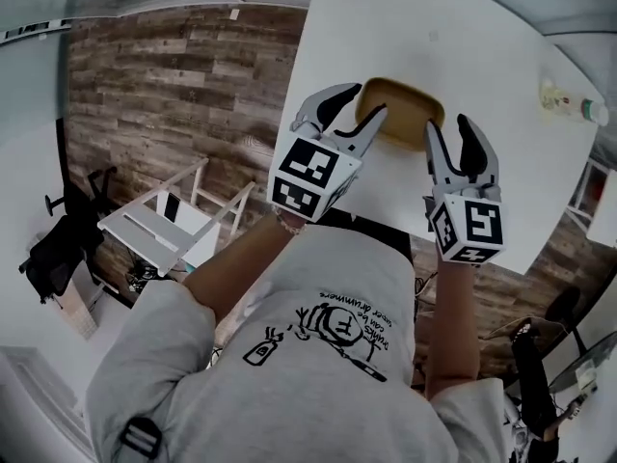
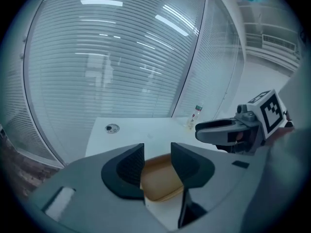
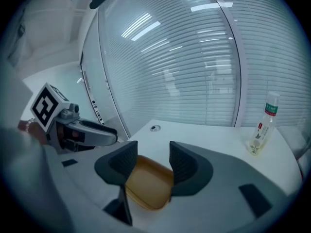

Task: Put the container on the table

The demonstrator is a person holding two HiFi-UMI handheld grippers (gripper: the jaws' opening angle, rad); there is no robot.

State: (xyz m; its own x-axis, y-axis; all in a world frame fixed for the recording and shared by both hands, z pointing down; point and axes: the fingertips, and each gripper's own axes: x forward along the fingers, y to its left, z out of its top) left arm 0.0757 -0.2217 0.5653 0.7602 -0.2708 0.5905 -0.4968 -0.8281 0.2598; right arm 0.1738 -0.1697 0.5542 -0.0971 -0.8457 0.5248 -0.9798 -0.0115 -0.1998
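Grey shirt (image 1: 318, 374) fills the foreground as the left gripper (image 1: 349, 112) and right gripper (image 1: 453, 138) hover over a white desk (image 1: 463, 46). Both sets of fingers are spread and hold nothing, flanking the tan container (image 1: 400, 109), which sits on the desk close to its near edge. With the container apparently set down, the job now looks like drawing both grippers straight clear without clipping its rim, since a nudge could push it off the edge.

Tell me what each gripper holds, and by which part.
Nothing. The left gripper and right gripper are open, clear of the container on the table.
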